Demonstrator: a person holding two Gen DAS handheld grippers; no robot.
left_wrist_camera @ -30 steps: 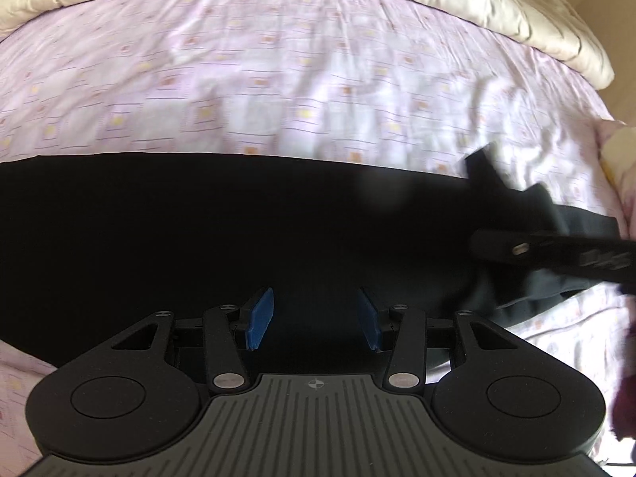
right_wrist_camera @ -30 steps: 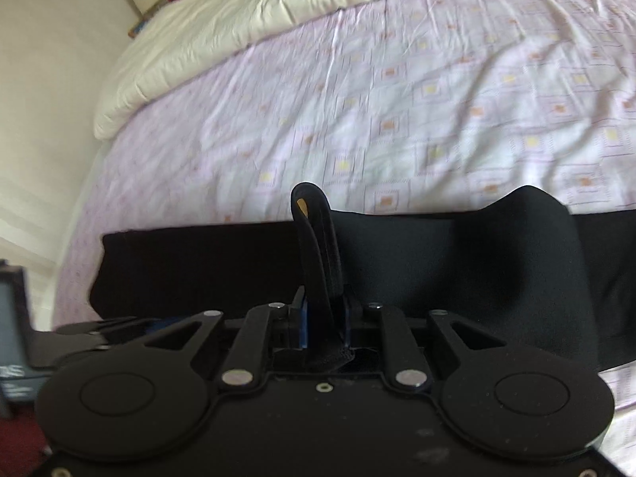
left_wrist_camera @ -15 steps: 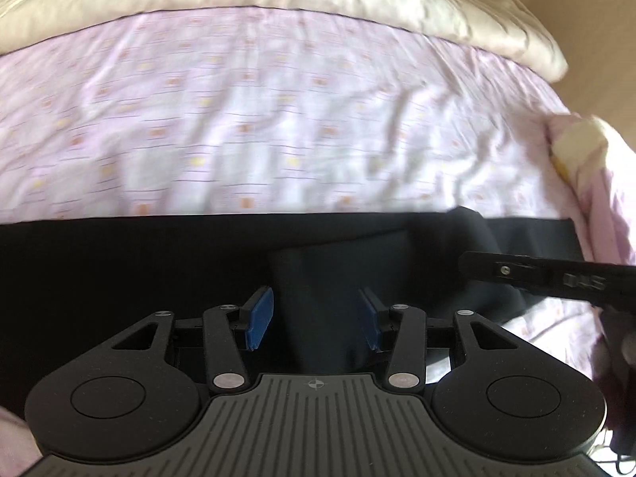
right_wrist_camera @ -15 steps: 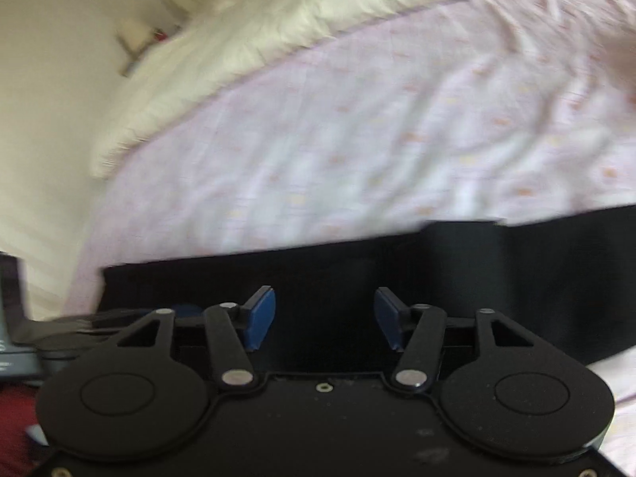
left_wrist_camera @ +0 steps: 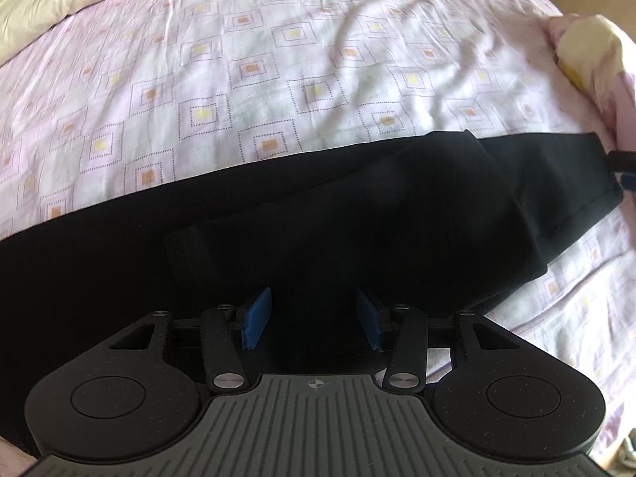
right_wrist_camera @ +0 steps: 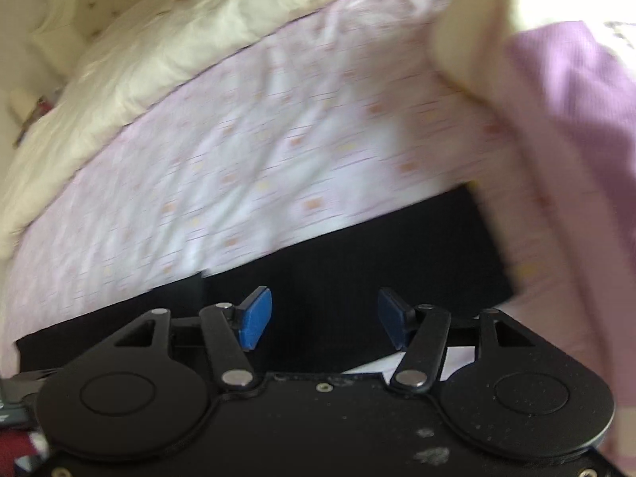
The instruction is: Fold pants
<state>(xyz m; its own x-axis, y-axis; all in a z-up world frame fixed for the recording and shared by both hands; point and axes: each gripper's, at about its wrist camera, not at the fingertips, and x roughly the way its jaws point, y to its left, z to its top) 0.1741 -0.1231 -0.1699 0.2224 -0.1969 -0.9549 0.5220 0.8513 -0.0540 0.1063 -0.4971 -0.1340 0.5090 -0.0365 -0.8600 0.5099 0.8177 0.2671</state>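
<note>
Black pants [left_wrist_camera: 326, 214] lie as a long band across a pink patterned bed sheet [left_wrist_camera: 278, 71], with one end folded back over the middle. My left gripper [left_wrist_camera: 314, 318] hovers over that folded layer, its blue pads apart and nothing pinched between them. At the far right edge of the left wrist view a tip of the right gripper [left_wrist_camera: 624, 163] shows. In the blurred right wrist view my right gripper [right_wrist_camera: 324, 318] is above the pants [right_wrist_camera: 357, 266]; its jaws are opening, and no cloth is caught between the pads.
A cream duvet [right_wrist_camera: 139, 51] lies bunched along the far side of the bed. A pink and cream pillow or blanket [left_wrist_camera: 596, 51] rises at the right end, close to the pants' edge. Small items [right_wrist_camera: 31, 115] sit beyond the bed at the far left.
The right gripper let go of the black cloth it held, opened and swept sideways. The fold now lies flat on the pants. The left gripper drifted along the pants, still open.
</note>
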